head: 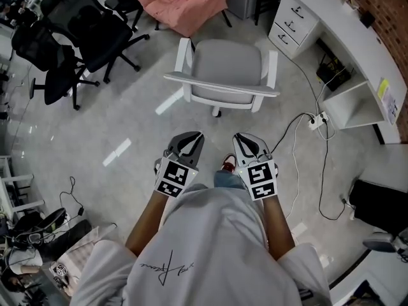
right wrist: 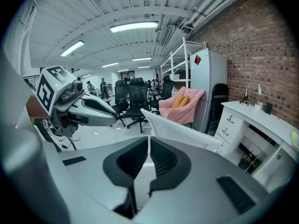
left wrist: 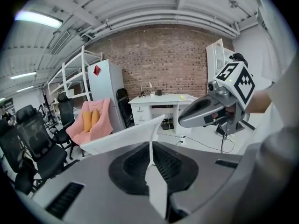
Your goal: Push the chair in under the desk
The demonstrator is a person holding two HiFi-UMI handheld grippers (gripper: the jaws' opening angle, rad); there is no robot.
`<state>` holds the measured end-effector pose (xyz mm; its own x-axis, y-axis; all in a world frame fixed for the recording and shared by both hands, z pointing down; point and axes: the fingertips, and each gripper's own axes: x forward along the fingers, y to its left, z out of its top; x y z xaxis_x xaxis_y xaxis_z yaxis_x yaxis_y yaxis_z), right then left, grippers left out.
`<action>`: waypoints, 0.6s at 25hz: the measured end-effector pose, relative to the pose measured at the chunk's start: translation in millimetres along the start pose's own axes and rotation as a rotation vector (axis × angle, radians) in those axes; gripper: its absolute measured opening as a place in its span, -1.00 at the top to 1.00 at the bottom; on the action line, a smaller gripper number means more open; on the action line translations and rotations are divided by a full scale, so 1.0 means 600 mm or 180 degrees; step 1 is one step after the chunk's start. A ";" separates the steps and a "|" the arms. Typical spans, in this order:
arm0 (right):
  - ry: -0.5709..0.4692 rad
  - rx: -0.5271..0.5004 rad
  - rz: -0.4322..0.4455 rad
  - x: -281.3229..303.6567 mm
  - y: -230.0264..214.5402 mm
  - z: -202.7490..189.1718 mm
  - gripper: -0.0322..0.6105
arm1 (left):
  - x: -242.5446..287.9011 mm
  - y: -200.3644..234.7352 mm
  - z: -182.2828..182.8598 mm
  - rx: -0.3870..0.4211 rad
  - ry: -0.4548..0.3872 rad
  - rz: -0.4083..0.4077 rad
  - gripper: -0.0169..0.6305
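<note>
Jaws clenched and empty on your left gripper (head: pixel 190 139) and right gripper (head: pixel 244 140), both short of the chair (head: pixel 226 65); the desk (head: pixel 347 27) stands apart from the chair, so the push looks not yet begun.

Bare floor (head: pixel 127 126) btwn left tool (head: pixel 190 140), right tool (head: pixel 243 140) and chair (head: pixel 226 69) back: clear way fwd. Right of chair, power strip (head: pixel 317 121) w/ cables lies on the floor (just off the desk (head: pixel 357 30) opening). Black chairs (head: pixel 76 30) crowd the left; pink chair (head: pixel 185 5) stands beyond.
</note>
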<state>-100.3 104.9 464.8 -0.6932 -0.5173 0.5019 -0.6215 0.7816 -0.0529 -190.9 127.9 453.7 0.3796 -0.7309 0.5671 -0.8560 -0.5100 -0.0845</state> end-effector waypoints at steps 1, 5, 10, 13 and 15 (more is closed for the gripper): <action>-0.0007 -0.0004 -0.0008 0.003 -0.011 0.002 0.81 | 0.009 0.004 0.003 -0.0008 0.0005 0.0010 0.94; 0.0017 -0.0038 -0.0004 0.016 -0.037 0.003 0.81 | 0.024 0.025 0.016 0.0145 0.0065 0.0155 0.94; 0.0030 -0.0125 0.0048 0.036 -0.048 0.015 0.81 | 0.029 0.058 0.016 0.0575 0.0273 0.0362 0.93; 0.0051 -0.0150 0.0055 0.045 -0.057 0.023 0.80 | 0.036 0.081 0.018 0.0647 0.0346 0.0397 0.79; 0.0064 -0.0199 0.0050 0.052 -0.061 0.030 0.80 | 0.044 0.101 0.019 0.0663 0.0367 0.0414 0.70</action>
<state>-105.4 53.8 466.9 -0.6948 -0.4982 0.5186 -0.5862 0.8101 -0.0071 -228.9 72.6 454.0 0.2185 -0.7461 0.6290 -0.7998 -0.5062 -0.3226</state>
